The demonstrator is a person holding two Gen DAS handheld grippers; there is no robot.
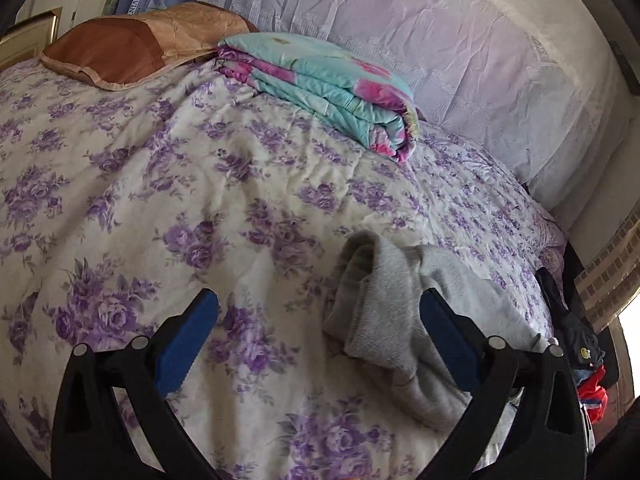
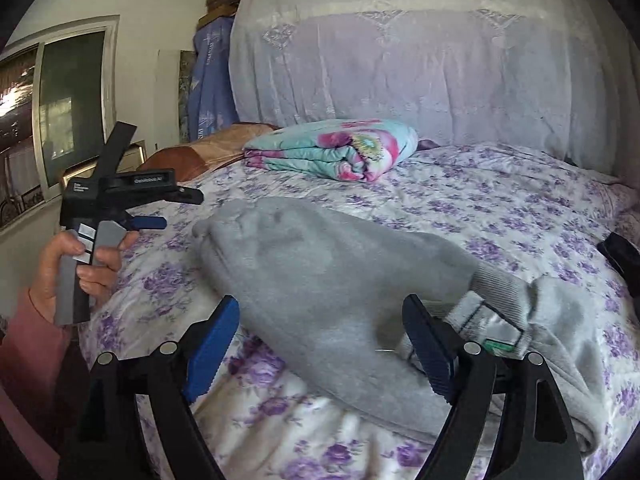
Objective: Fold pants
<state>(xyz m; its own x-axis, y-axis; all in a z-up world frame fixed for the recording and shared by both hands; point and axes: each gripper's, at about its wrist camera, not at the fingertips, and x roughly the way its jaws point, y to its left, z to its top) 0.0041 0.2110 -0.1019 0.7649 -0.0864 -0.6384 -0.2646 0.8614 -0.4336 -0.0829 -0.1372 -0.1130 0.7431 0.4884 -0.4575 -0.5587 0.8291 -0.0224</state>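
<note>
Grey sweatpants (image 2: 320, 280) lie bunched and partly folded on the purple-flowered bedspread (image 2: 500, 208), waistband with a green label at the right. In the left wrist view the pants (image 1: 384, 312) sit low right, beside the right finger. My left gripper (image 1: 318, 312) is open and empty above the bedspread; it also shows in the right wrist view (image 2: 172, 210), held in a hand at the left, off the pants. My right gripper (image 2: 320, 320) is open, its jaws either side of the pants' near edge, holding nothing.
A folded turquoise and pink quilt (image 1: 332, 84) and a brown pillow (image 1: 132, 48) lie at the bed's far side against a white-covered headboard (image 2: 400, 72). Dark and red clothes (image 1: 584, 352) hang off the bed's right edge. A window (image 2: 68, 100) is on the left wall.
</note>
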